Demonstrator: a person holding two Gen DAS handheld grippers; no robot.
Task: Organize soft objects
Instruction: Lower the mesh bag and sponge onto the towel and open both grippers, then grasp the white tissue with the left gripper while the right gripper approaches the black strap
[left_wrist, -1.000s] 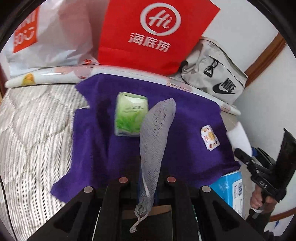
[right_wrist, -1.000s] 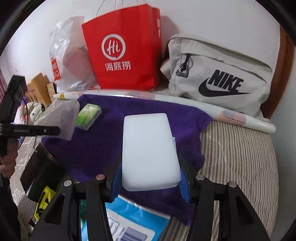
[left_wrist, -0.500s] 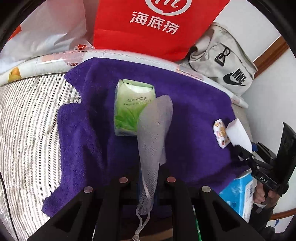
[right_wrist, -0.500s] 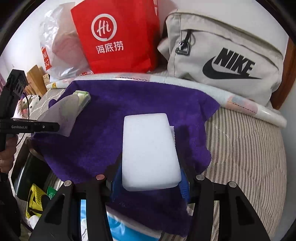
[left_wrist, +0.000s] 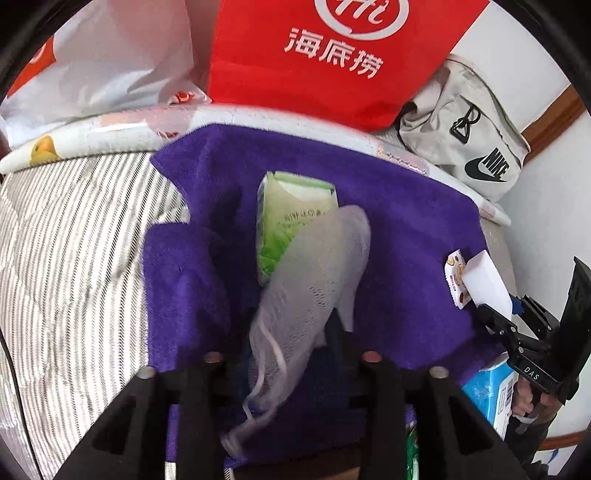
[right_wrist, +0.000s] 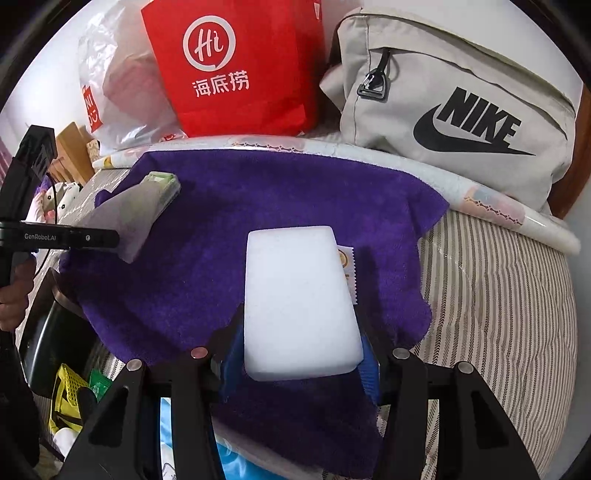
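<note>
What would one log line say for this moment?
left claw: opening, mesh pouch between | right claw: gripping white sponge | both over purple towel

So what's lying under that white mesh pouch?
The mesh pouch drapes over a corner of the green tissue pack, with the purple towel beneath both. What the towel hides is not visible.

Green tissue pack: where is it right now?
The green tissue pack lies on the purple fleece towel, toward its far left part, in front of the red paper bag; the white mesh pouch overlaps its near edge.
</note>
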